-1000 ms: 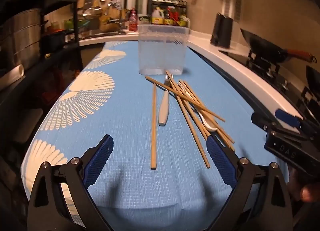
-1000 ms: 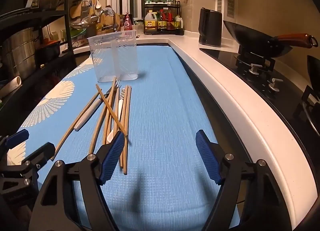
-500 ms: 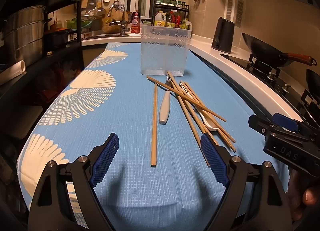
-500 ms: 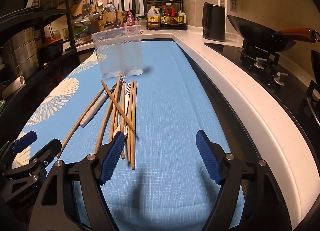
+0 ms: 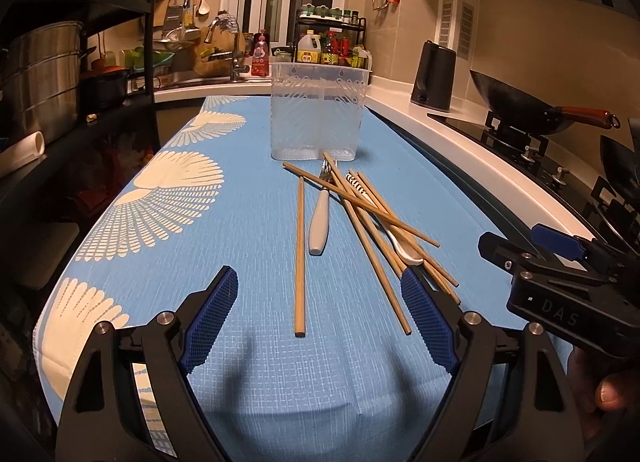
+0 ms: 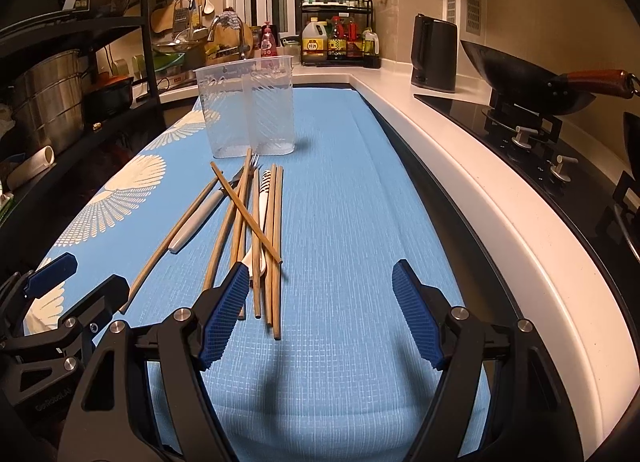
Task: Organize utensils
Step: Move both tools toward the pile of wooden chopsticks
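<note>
Several wooden chopsticks lie in a loose pile on the blue cloth, with one chopstick lying apart to the left. A fork with a white handle and a white spoon lie among them. A clear plastic two-part holder stands upright behind the pile. My left gripper is open and empty, just short of the pile. My right gripper is open and empty, to the right of the chopsticks, fork, spoon and holder.
The blue cloth covers a long counter. A white counter edge runs along the right, with a stove and a wok beyond it. A black kettle stands at the back right. A dark shelf with pots is on the left.
Both grippers have moved slightly forward and up; the pile and holder sit a little closer in view. Both stay open. The utensils have not moved.
</note>
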The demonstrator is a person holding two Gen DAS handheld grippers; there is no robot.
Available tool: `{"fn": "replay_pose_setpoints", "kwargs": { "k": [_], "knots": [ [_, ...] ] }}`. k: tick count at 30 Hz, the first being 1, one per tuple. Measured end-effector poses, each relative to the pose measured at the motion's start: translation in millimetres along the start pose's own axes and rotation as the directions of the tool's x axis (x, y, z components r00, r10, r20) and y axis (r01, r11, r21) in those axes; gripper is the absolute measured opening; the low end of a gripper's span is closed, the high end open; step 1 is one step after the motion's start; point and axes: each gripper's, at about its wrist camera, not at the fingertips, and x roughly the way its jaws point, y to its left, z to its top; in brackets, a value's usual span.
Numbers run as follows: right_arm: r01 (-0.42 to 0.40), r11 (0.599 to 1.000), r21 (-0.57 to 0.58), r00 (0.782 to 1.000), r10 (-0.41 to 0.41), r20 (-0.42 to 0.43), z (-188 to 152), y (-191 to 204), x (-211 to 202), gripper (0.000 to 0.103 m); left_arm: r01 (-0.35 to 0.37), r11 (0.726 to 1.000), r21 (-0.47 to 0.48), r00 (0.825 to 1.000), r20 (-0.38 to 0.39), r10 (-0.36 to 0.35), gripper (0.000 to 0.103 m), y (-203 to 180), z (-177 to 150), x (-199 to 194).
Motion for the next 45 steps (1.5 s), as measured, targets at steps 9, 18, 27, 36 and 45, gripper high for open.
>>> {"fn": "replay_pose_setpoints", "kwargs": {
  "k": [9, 18, 27, 36, 45],
  "knots": [
    [-0.001, 1.000, -0.004, 1.000, 0.001, 0.003, 0.0, 1.0, -0.3, 0.074, 0.012, 1.000, -0.009, 1.000, 0.008, -0.012, 0.081, 4.7, 0.3, 3.5],
    [-0.003, 1.000, -0.003, 1.000, 0.003, 0.006, 0.0, 2.7, -1.2, 0.073, 0.023, 1.000, -0.010, 1.000, 0.016, -0.023, 0.080, 5.0, -0.5, 4.8],
    [0.004, 1.000, -0.005, 1.000, -0.003, 0.015, 0.5, 4.8, -3.3, 0.073, 0.030, 1.000, -0.007, 0.999, 0.021, -0.030, 0.079, 3.3, -0.2, 5.8],
    [0.006, 1.000, -0.009, 1.000, -0.006, 0.016, 1.1, 2.3, -2.6, 0.073, 0.035, 0.999, -0.006, 0.999, 0.026, -0.035, 0.077, 2.5, 0.4, 5.9],
    [-0.016, 1.000, 0.002, 1.000, 0.016, 0.005, 0.0, 1.7, -0.7, 0.073, 0.034, 0.999, -0.007, 0.999, 0.025, -0.034, 0.076, 1.4, 0.4, 6.2]
  ]
}}
